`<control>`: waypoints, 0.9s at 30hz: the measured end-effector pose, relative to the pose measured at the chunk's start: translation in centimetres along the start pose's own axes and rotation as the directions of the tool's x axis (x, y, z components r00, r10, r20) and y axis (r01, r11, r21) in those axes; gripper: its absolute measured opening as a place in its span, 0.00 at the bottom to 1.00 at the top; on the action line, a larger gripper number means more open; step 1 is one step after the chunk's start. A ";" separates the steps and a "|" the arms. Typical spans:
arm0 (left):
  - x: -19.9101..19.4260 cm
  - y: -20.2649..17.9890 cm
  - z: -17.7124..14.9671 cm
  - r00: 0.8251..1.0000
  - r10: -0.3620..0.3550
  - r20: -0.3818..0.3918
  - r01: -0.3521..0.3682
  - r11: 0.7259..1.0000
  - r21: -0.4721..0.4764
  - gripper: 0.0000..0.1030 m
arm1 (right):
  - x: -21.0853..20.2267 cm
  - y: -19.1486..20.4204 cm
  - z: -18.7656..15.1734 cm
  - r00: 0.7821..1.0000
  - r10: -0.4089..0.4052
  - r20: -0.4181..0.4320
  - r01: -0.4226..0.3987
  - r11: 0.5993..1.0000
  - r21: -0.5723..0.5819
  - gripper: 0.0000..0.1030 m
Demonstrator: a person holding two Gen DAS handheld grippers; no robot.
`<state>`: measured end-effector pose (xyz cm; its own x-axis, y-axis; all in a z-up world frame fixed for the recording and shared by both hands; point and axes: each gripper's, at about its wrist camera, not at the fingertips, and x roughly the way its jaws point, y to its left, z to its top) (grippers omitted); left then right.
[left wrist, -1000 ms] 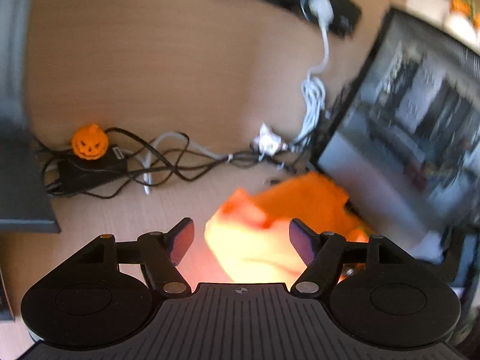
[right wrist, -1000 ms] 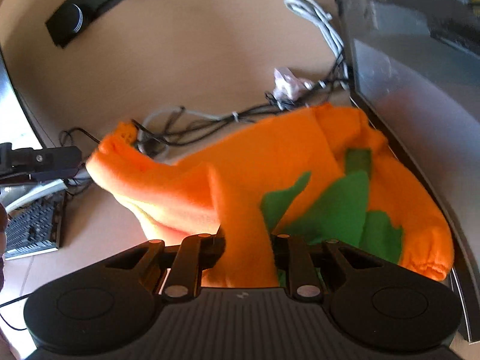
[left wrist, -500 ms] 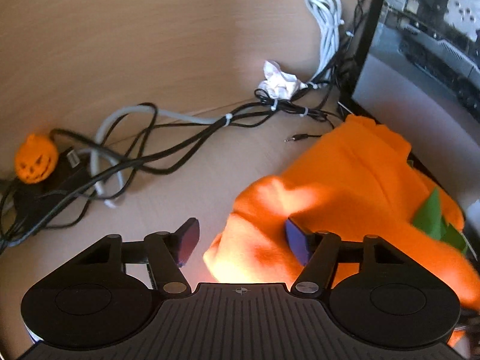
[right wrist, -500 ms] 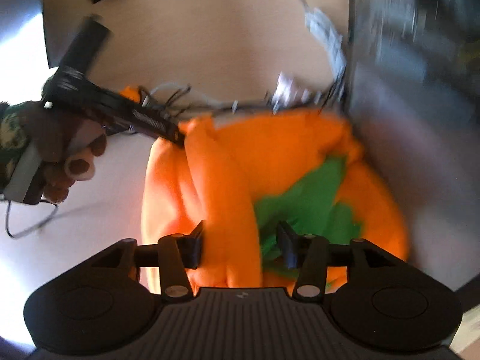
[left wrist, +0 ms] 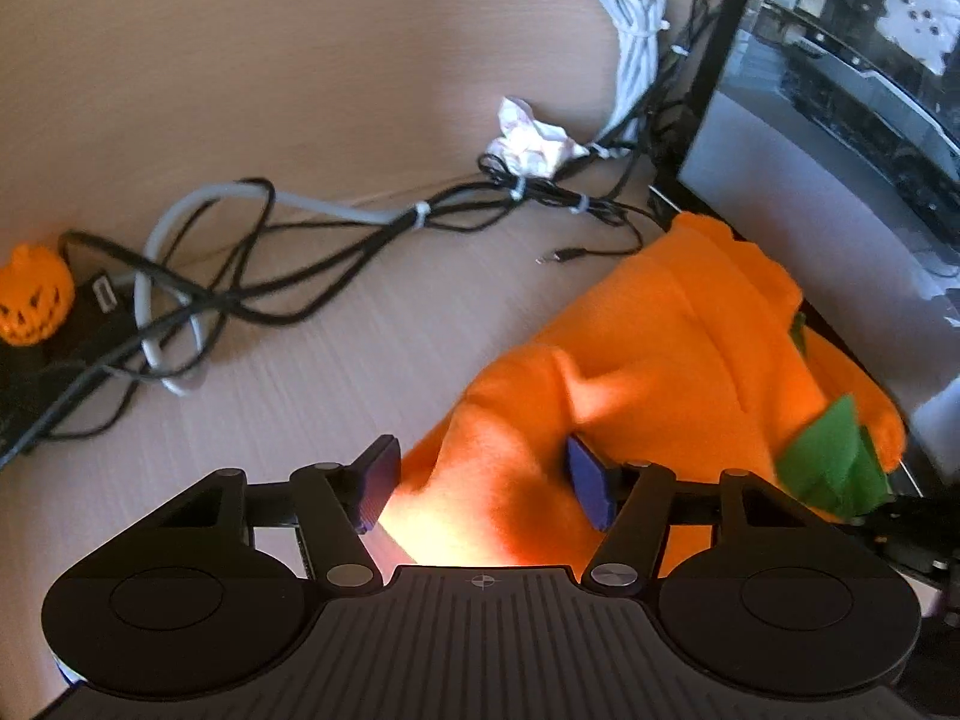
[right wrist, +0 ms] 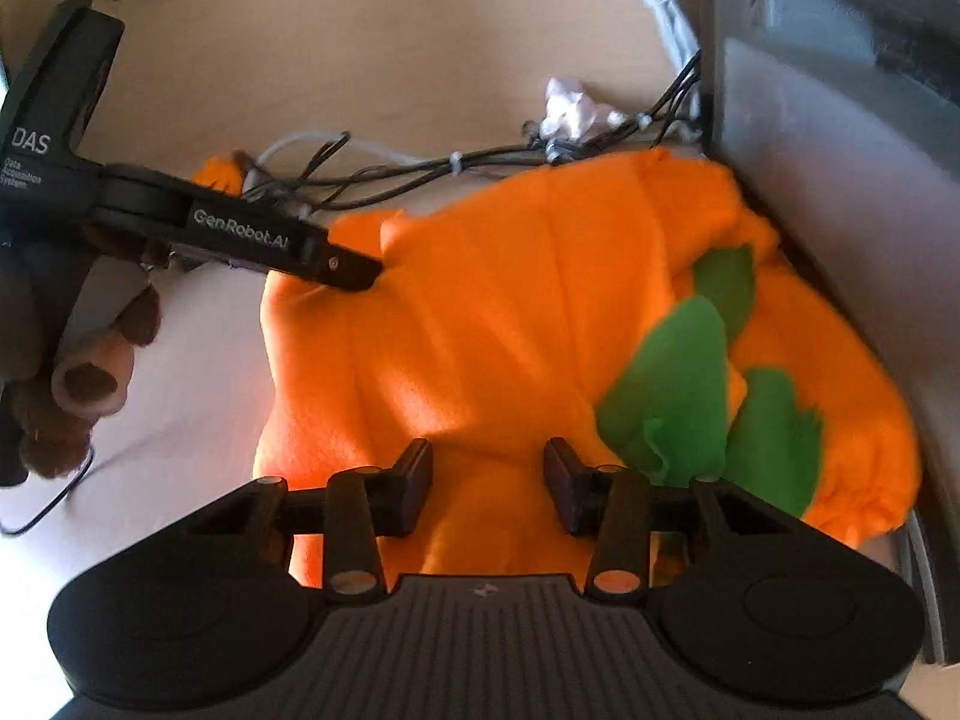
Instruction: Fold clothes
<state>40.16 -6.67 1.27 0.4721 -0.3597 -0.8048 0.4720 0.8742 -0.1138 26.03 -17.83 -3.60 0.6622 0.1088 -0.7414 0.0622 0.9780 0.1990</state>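
An orange fleece garment with green leaf patches lies bunched on the wooden desk against a monitor. It also shows in the left wrist view. My right gripper is open, its jaws spread over the garment's near edge. My left gripper is open with orange cloth lying between its pads. In the right wrist view the left gripper's tip touches the garment's left edge.
A monitor stands at the right. Tangled black and grey cables, a white coiled cable, crumpled paper and a small orange pumpkin figure lie on the desk behind the garment.
My right gripper opened and released the fold of orange cloth. My left gripper moved down and right onto the garment's left edge. The garment settled flatter on the desk.
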 end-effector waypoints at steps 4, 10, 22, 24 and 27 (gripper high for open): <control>-1.5 0.3 -1.4 1.000 0.009 -0.009 -0.009 1.000 0.007 0.64 | -0.3 0.3 -0.6 0.995 0.086 -0.042 -0.086 0.996 0.005 0.42; -5.1 3.3 -4.9 0.998 0.048 -0.035 -0.049 0.998 -0.031 0.63 | -0.5 3.6 -1.4 0.966 0.232 -0.111 -0.243 0.965 -0.095 0.45; -6.0 3.5 -6.8 0.997 0.062 -0.046 -0.065 0.994 -0.086 0.70 | -8.0 3.5 -0.8 0.996 0.077 0.038 -0.067 0.976 -0.207 0.49; -5.8 3.4 -6.6 0.996 0.072 -0.046 -0.076 0.992 -0.097 0.71 | -8.0 3.1 -1.7 0.999 0.000 0.043 0.009 0.978 -0.208 0.49; -5.5 3.2 -6.6 0.996 0.077 -0.046 -0.081 0.992 -0.096 0.76 | -7.0 2.8 -4.1 0.997 -0.071 0.007 0.071 0.975 -0.210 0.50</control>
<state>34.21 0.22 1.48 0.4726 -0.2759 -0.8370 0.3582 0.9279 -0.1036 18.55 -15.15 -0.48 0.6617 0.0382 -0.7488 -0.0498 0.9987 0.0069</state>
